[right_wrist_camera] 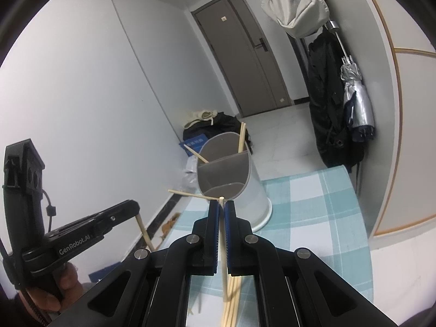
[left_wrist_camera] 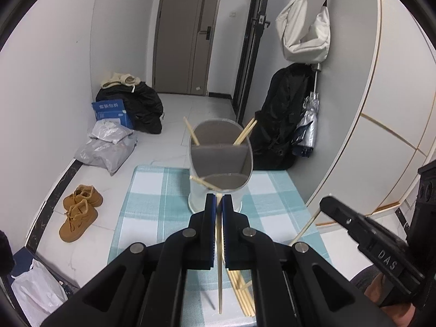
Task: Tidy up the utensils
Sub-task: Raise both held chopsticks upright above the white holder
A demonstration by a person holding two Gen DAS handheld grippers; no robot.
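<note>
We have a pale wooden chopstick (left_wrist_camera: 220, 278) pinched in the closed left gripper (left_wrist_camera: 219, 200), its long axis running back toward us. The closed right gripper (right_wrist_camera: 221, 207) grips another chopstick (right_wrist_camera: 224, 250). The white round divided holder (left_wrist_camera: 218, 190) stands just ahead, mid-tablecloth, nearer the left. Loose chopsticks (left_wrist_camera: 242, 291) are partly hidden beneath the fingers.

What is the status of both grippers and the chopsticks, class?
Left gripper shut on one wooden chopstick. Right gripper shut on another. Grey divided holder ahead, three sticks in. Nothing blocking.
</note>
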